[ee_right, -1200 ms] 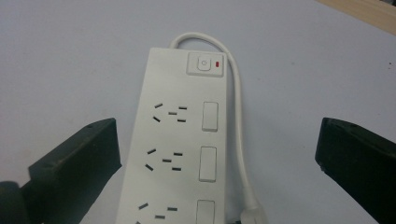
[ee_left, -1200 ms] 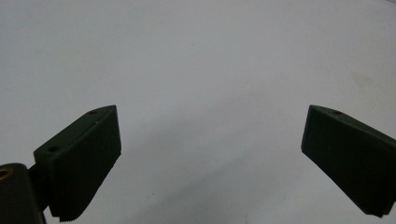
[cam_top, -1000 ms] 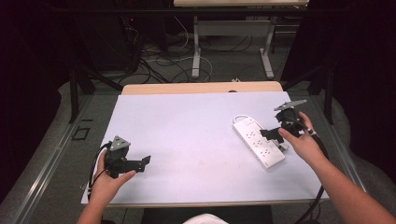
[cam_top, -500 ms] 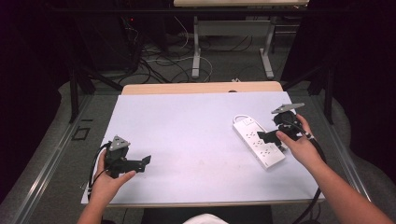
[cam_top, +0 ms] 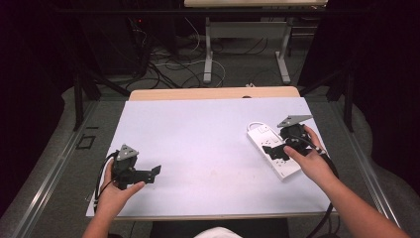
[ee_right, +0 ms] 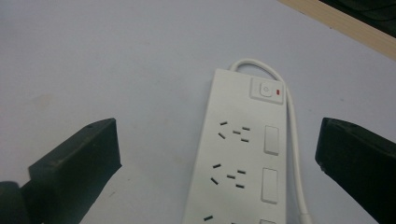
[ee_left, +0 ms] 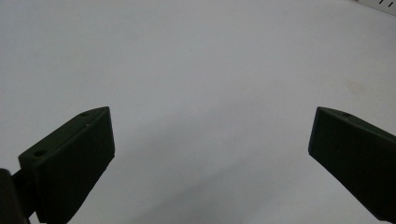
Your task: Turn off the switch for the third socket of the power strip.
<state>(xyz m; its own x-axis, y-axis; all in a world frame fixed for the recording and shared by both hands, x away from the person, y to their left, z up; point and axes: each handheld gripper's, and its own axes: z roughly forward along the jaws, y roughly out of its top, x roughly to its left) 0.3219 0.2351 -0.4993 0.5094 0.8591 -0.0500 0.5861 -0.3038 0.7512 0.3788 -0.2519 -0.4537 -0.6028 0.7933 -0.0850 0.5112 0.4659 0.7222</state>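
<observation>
Both grippers spread wide, nothing gripped; power strip flat on the table's right side.

High view: the white table (cam_top: 208,144) is seen with the left gripper (cam_top: 154,172) held low at its near-left corner by the left hand (cam_top: 115,196), jaws pointed toward the table's middle, nothing between them. The white power strip (cam_top: 271,148) is laid diagonally at the right; the right gripper (cam_top: 275,151) is held over it by the right hand (cam_top: 309,163). Left gripper view: the left gripper (ee_left: 211,140) is seen with jaws wide apart over bare white tabletop. Right gripper view: the right gripper (ee_right: 218,154) is seen with jaws wide apart; the power strip (ee_right: 243,154) is framed between them, not touched, its switch (ee_right: 266,88) at the far end and its white cord (ee_right: 293,140) run along its right edge.
</observation>
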